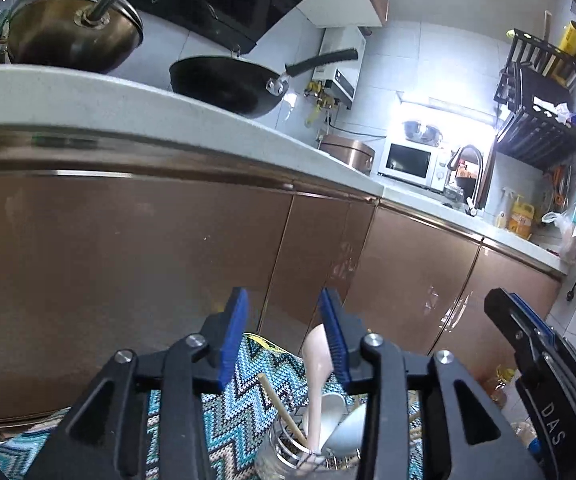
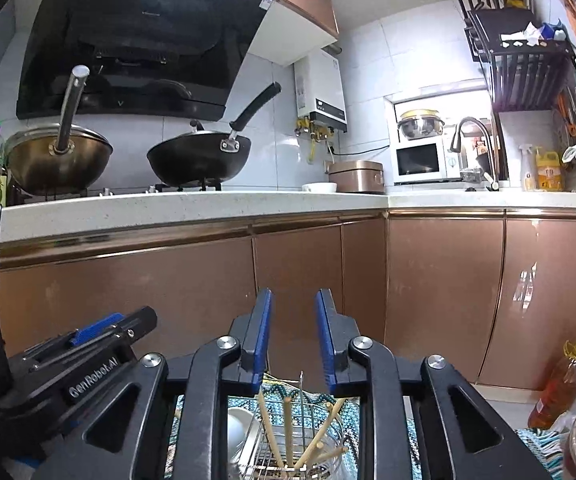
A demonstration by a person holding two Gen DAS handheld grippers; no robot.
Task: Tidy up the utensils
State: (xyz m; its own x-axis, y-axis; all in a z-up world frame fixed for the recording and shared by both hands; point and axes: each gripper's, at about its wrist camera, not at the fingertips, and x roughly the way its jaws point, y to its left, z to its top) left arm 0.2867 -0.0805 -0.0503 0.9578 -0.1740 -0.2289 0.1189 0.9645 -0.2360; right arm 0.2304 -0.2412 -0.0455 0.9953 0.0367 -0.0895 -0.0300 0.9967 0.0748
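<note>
Judging progress: most of the utensils already stand in the wire holder, so the sorting looks nearly finished; anything left to collect is out of view.
Holder: low in both views, at 6 o'clock under the fingers, on a zigzag cloth.
Left gripper: jaws parted, nothing pressed between the blue pads; the pink spoon leans just inside the right-hand pad, and whether it touches it I cannot tell.
Right gripper: jaws apart by a narrow gap, empty, directly above the holder.
Pink spoon: one, standing in the holder, bowl end up toward 12 o'clock.
White spoons: two seem to be there in the left view, bowls overlapping at 4 o'clock of the pink one; the count is unsure.
Chopsticks: at least four wooden sticks in the right view, fanned from 11 to 2 o'clock; lower ends hidden.
Grippers: two, side by side, each visible at the edge of the other's view.
Left to do: probably only withdrawing both grippers.
</note>
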